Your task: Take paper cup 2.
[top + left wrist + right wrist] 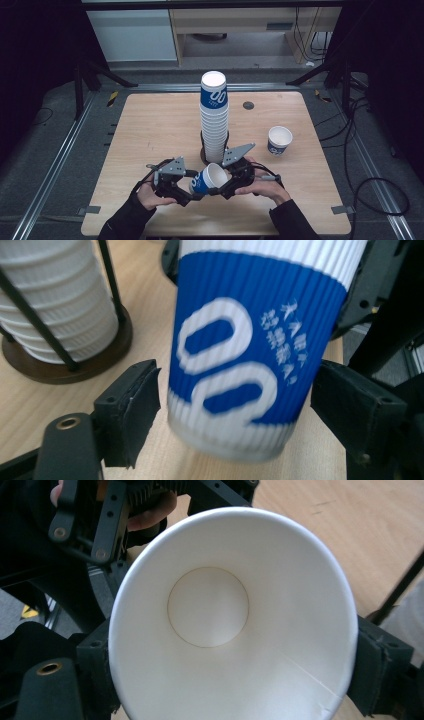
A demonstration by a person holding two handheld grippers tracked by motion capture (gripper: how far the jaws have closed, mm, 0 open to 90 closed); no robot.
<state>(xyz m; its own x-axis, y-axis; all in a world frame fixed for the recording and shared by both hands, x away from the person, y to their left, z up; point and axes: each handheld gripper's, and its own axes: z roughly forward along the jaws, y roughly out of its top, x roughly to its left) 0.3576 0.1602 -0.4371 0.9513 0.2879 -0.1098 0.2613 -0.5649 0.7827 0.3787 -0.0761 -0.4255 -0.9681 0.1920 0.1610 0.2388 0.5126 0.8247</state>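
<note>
Blue-and-white paper cup [206,180]: lay tilted between both grippers. Right gripper [227,680] jaws pinched its rim. Left gripper [232,405] jaws stood spread, clear of its base.

The cup [240,365] looks like paper, with bumpy little ridges on its blue and white outside. Inside [210,610] it is smooth, plain white (a thin seam runs down one side). The table [150,125] is pale wood, matt. The black gripper pads [132,415] look like rough, dull plastic.
</note>
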